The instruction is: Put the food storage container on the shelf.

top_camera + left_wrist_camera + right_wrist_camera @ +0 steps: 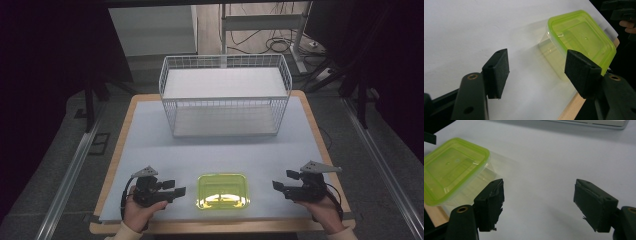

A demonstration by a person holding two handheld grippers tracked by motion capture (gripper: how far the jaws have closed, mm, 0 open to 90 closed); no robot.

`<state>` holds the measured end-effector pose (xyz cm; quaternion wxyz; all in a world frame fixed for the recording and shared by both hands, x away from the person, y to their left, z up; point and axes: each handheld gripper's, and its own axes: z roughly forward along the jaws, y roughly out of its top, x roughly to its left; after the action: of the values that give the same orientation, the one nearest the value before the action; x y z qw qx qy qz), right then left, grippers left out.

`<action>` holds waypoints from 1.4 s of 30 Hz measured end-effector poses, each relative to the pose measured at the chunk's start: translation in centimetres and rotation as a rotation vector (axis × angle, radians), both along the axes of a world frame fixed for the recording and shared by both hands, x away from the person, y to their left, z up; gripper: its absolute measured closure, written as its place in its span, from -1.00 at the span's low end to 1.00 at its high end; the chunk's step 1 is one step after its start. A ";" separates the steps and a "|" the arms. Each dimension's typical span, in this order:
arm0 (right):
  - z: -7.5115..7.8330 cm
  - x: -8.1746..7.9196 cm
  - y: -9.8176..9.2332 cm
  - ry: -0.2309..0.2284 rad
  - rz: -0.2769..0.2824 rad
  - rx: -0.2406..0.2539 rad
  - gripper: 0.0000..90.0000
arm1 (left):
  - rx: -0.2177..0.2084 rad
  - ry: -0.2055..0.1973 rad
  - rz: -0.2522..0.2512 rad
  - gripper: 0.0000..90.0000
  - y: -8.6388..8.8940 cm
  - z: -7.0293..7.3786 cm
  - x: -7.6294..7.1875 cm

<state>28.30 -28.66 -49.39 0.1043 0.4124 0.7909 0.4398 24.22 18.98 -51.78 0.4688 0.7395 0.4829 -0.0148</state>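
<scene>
Green-lidded container [223, 191] sat near front edge of counter [150, 145], between my claws, touching neither. Left claw [176, 188] was released, nothing between pads; right pad hid container's near corner in left gripper view. Right claw [276, 186] was released too, empty. Container's bottom was cut off behind left pad in right gripper view. Open counter lay between container and wire basket [225, 95].
</scene>
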 end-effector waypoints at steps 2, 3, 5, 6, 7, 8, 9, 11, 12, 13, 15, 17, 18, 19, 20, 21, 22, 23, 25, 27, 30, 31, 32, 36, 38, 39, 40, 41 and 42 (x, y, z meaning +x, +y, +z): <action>0.0 -0.1 0.1 0.026 0.000 0.015 -0.43 | -0.004 0.002 -0.004 -0.25 -0.1 0.0 -0.1; 0.0 -0.1 0.1 0.036 -0.001 0.023 -0.43 | -0.002 0.002 -0.009 -0.26 -0.2 0.0 -0.1; -0.1 -0.3 0.0 0.059 0.003 0.042 -0.41 | -0.009 0.006 -0.022 -0.26 -0.4 0.1 -0.1; -0.1 -0.3 -0.1 0.070 0.004 0.052 -0.41 | -0.014 0.010 -0.025 -0.26 -0.5 0.1 -0.2; 0.0 -0.4 -0.2 0.081 0.005 0.066 -0.39 | -0.019 0.014 -0.031 -0.25 -0.6 0.2 -0.2; 0.0 -0.5 -0.2 0.088 0.011 0.080 -0.36 | -0.019 0.014 -0.031 -0.25 -0.6 0.2 -0.2; 0.0 -0.5 -0.2 0.088 0.011 0.080 -0.36 | -0.024 0.019 -0.038 -0.25 -0.8 0.2 -0.3; -0.2 -0.7 -0.1 0.117 0.025 0.102 -0.29 | -0.042 0.031 -0.053 -0.19 -1.0 0.3 -0.4; -0.3 -0.8 0.0 0.119 0.033 0.099 -0.27 | -0.057 0.038 -0.058 -0.18 -1.1 0.3 -0.4; -0.4 -0.9 0.1 0.124 0.042 0.100 -0.25 | -0.065 0.041 -0.062 -0.18 -1.1 0.3 -0.4; -0.5 -1.0 0.5 0.136 0.055 0.109 -0.23 | -0.066 0.045 -0.057 -0.18 -1.0 0.2 -0.3; -0.6 -1.1 0.8 0.148 0.067 0.126 -0.21 | -0.082 0.057 -0.057 -0.17 -0.9 0.0 -0.3; -0.7 -1.2 1.0 0.154 0.074 0.132 -0.21 | -0.092 0.064 -0.054 -0.17 -0.8 -0.1 -0.3; -0.7 -1.2 1.2 0.161 0.082 0.139 -0.20 | -0.099 0.068 -0.050 -0.16 -0.8 -0.1 -0.3; -0.8 -1.3 1.4 0.173 0.084 0.151 -0.20 | -0.101 0.066 -0.052 -0.15 -0.8 -0.1 -0.3; -0.9 -1.3 1.5 0.182 0.092 0.163 -0.19 | -0.105 0.070 -0.053 -0.14 -0.9 -0.1 -0.3; -1.0 -1.3 1.6 0.190 0.096 0.178 -0.18 | -0.112 0.075 -0.054 -0.13 -1.0 -0.1 -0.3; -1.0 -1.4 1.8 0.200 0.103 0.190 -0.16 | -0.116 0.080 -0.060 -0.10 -1.2 -0.2 -0.3; -1.1 -1.4 2.0 0.211 0.110 0.208 -0.13 | -0.119 0.091 -0.070 -0.08 -1.5 -0.3 -0.2; -1.2 -1.4 2.2 0.220 0.112 0.223 -0.10 | -0.131 0.102 -0.077 -0.07 -1.7 -0.5 -0.1; -1.3 -1.3 2.5 0.232 0.115 0.231 -0.08 | -0.133 0.108 -0.081 -0.06 -1.9 -0.5 -0.1; -1.3 -1.2 2.8 0.246 0.120 0.245 -0.05 | -0.134 0.112 -0.086 -0.05 -2.1 -0.6 -0.1; -1.3 -1.2 2.8 0.246 0.120 0.245 -0.05 | -0.134 0.112 -0.086 -0.04 -2.1 -0.6 -0.1; -1.6 -0.6 3.3 0.279 0.131 0.274 0.02 | -0.150 0.121 -0.087 0.01 -2.2 -0.7 0.1; -1.7 -0.1 3.7 0.293 0.124 0.281 0.07 | -0.161 0.131 -0.082 0.05 -2.3 -0.8 0.4; -1.8 0.0 3.8 0.301 0.123 0.284 0.09 | -0.160 0.135 -0.083 0.07 -2.4 -0.8 0.5; -1.8 0.0 3.8 0.301 0.123 0.284 0.09 | -0.160 0.135 -0.083 0.09 -2.4 -0.8 0.5; -1.8 0.1 4.0 0.308 0.124 0.288 0.11 | -0.160 0.140 -0.086 0.09 -2.5 -0.9 0.6; -1.9 0.4 4.3 0.316 0.135 0.290 0.16 | -0.162 0.147 -0.087 0.12 -2.6 -1.0 0.7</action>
<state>28.66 -24.39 -51.28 -0.1112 0.4330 0.7517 0.4849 24.95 16.34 -52.76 0.4893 0.7163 0.4807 -0.1284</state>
